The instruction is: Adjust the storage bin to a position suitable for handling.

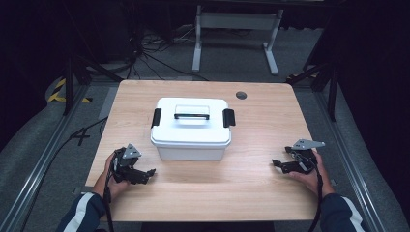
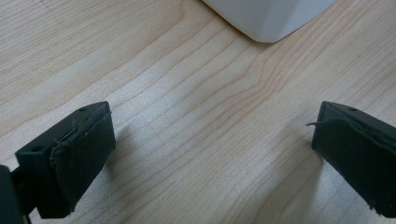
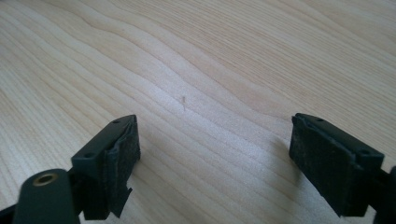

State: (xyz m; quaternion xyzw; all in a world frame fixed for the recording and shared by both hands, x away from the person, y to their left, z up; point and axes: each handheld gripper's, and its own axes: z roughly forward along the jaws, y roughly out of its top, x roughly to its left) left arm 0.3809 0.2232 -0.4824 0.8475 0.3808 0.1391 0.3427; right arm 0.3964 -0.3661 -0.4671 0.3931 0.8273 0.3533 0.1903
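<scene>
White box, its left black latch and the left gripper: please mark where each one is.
white box [image 1: 189, 137], high view, front wall.
left black latch [image 1: 155, 117], high view, its middle.
left gripper [image 1: 145, 175], high view, between the jaw tips.

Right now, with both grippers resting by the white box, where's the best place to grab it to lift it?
Probably the handle lying flat in the lid's recess on the white box, approached from straight above. It sits centred between the black latches, so the box should hang level. The left hand-held gripper and the right hand-held gripper are both open and apart from it.
</scene>
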